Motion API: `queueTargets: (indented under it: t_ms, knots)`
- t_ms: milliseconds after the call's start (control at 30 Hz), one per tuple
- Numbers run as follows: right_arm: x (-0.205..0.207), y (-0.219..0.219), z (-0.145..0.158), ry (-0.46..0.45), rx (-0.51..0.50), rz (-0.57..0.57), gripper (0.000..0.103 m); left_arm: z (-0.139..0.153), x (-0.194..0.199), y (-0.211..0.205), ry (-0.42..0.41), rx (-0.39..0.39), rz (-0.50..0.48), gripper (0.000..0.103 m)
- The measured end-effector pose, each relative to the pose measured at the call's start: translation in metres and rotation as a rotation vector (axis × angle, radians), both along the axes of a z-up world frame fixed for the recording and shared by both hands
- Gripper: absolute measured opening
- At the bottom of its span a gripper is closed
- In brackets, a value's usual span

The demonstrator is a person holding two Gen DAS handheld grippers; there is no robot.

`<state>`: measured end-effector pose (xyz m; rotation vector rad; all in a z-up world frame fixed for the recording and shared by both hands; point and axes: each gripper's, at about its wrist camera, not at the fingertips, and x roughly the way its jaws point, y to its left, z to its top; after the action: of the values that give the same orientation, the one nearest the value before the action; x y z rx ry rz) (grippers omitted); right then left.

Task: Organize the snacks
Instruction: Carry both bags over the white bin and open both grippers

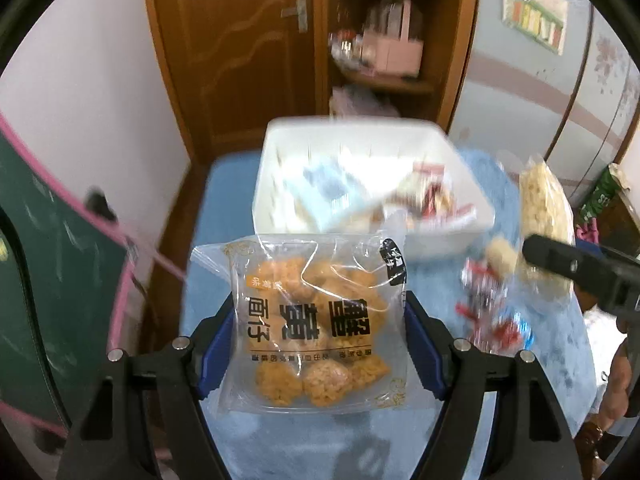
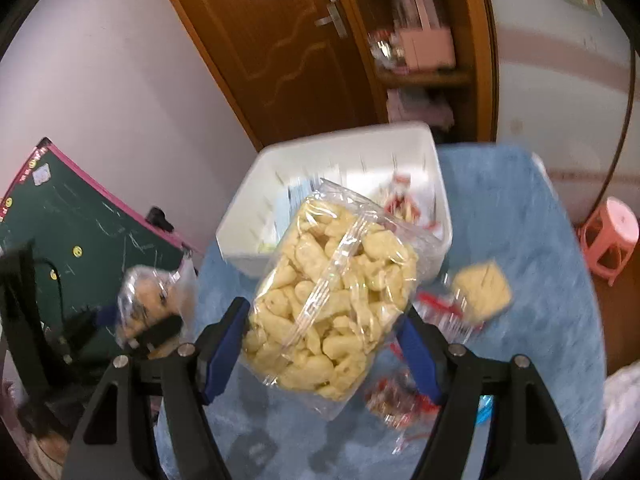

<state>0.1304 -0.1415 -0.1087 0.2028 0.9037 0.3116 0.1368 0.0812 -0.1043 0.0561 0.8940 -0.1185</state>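
My left gripper [image 1: 320, 320] is shut on a clear bag of orange snack balls [image 1: 316, 332] with black lettering, held above the blue table [image 1: 224, 200] just in front of the white bin [image 1: 280, 136]. My right gripper [image 2: 324, 332] is shut on a clear bag of pale yellow puffs [image 2: 332, 300], held above the table before the white bin [image 2: 400, 140]. The bin holds several packets. The puff bag [image 1: 540, 200] and right gripper also show at the right of the left wrist view. The orange snack bag [image 2: 148, 300] shows at the left of the right wrist view.
Red-and-clear small packets [image 1: 488, 312] and a pale square snack [image 2: 484, 288] lie on the table right of the bin. A green chalkboard [image 2: 80, 232] leans left of the table. A wooden door and shelf stand behind. A pink stool [image 2: 612, 236] is at right.
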Motion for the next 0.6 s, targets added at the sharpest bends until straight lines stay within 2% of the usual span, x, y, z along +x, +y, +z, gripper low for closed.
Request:
queueTargets:
  t_ms: [167,300,433,600]
  knots:
    - [0.014,-0.004,0.055,-0.131,-0.057,0.015,0.073,0.064,0.031,-0.014,-0.112,0.055,-0.024,0.075]
    - [0.035,-0.004,0.095,-0.23,-0.08,0.004,0.073,0.1,0.062,-0.022,-0.186,0.085,-0.012,0.075]
    - [0.063,-0.005,0.124,-0.286,-0.079,-0.016,0.073,0.115,0.095,-0.025,-0.175,0.071,0.006,0.075]
    - [0.093,-0.006,0.137,-0.319,-0.093,-0.037,0.073,0.11,0.134,-0.03,-0.151,0.064,0.029,0.075]
